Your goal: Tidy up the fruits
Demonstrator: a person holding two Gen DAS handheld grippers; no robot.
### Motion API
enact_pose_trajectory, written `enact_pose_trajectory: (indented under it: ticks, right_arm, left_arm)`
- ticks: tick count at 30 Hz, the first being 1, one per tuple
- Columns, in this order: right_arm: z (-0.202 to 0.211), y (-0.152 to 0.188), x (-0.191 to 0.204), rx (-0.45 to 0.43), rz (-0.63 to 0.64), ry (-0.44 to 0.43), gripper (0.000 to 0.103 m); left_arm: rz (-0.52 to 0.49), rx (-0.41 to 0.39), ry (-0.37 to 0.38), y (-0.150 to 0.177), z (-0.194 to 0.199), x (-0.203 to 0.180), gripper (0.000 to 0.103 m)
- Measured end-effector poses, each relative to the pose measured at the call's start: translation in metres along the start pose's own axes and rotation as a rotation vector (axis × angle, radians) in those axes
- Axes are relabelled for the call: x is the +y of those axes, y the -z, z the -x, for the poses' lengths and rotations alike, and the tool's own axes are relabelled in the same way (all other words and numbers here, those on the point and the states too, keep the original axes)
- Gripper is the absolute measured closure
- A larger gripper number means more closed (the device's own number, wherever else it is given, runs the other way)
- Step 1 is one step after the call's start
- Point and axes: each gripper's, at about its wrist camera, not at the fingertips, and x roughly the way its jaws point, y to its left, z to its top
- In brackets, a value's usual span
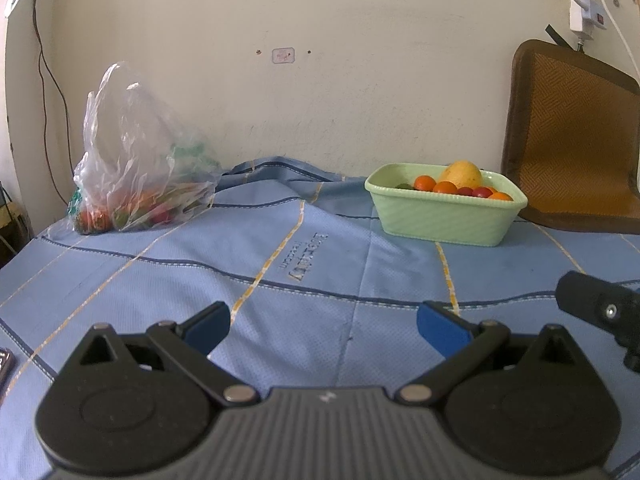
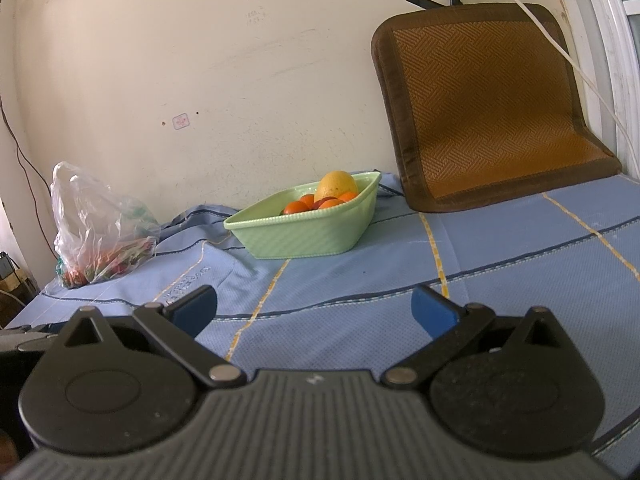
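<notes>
Our left gripper (image 1: 323, 326) sits low in its frame with jaws spread wide and nothing between them; our right gripper (image 2: 314, 312) is just as released and empty, low centre of its own view. Both hover above the blue cloth (image 1: 168, 280), well apart from any fruit.

Outward from there, the green tub (image 1: 444, 216) stands right of centre in the left view, holding a yellow mango (image 1: 460, 174) and a heap of small orange and red fruits (image 1: 444, 188). At the left edge, against the wall, slumps a clear bag (image 1: 136, 160) with more fruit (image 1: 96, 220) showing red and orange at its bottom.

We judge the bagged fruit to be what remains. The film looks thin, slippery and floppy — a pinch on it would gather plastic, not fruit, so one gripper should likely hold the mouth up while the other reaches in. The small round fruits seem light but prone to roll and bruise; we would take each across its widest part, gently. The mango looks heavier and smooth — best held at mid-body.
</notes>
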Motion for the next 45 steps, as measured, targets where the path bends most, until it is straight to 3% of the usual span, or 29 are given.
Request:
enact_pose_trajectory:
  ticks: [45]
  right_arm:
    - [0.0023,0.0007,0.0003,-0.003,-0.026,0.006,0.0]
  left_arm:
    - [-0.016,-0.008,-0.012,0.0013,0.0015,-0.0016,0.0]
